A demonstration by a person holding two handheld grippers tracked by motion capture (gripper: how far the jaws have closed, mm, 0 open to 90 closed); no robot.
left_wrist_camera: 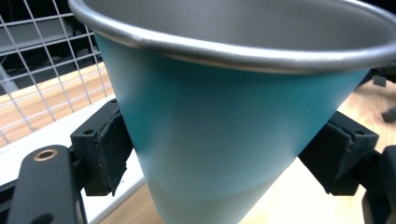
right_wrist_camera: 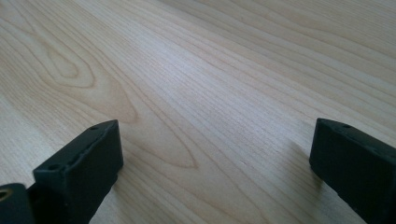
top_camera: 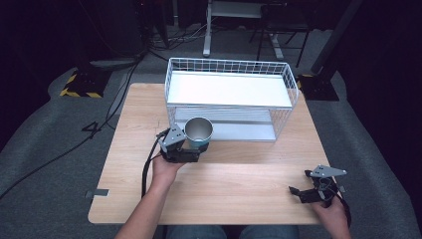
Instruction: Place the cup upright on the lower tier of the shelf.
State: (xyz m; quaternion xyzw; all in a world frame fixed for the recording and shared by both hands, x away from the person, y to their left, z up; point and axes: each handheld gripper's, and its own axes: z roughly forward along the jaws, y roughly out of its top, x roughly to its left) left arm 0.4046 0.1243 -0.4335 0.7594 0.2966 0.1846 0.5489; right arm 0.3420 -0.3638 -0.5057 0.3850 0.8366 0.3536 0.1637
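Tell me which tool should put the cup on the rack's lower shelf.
Left. The left tool already clamps the teal cup beside the wire rack; the right tool sits open, far back.

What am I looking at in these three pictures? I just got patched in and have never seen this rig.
No robot here: a person holds hand-held tongs in each hand. The high view looks down on a wooden table with a white wire shelf rack at its far side. The other two pictures come from cameras riding on each pair of tongs. The left tongs clamp a teal cup with a metal rim, upright, in front of the rack's lower shelf; its pads press both sides. The right tongs sit open over bare wood near the right front corner, holding nothing.
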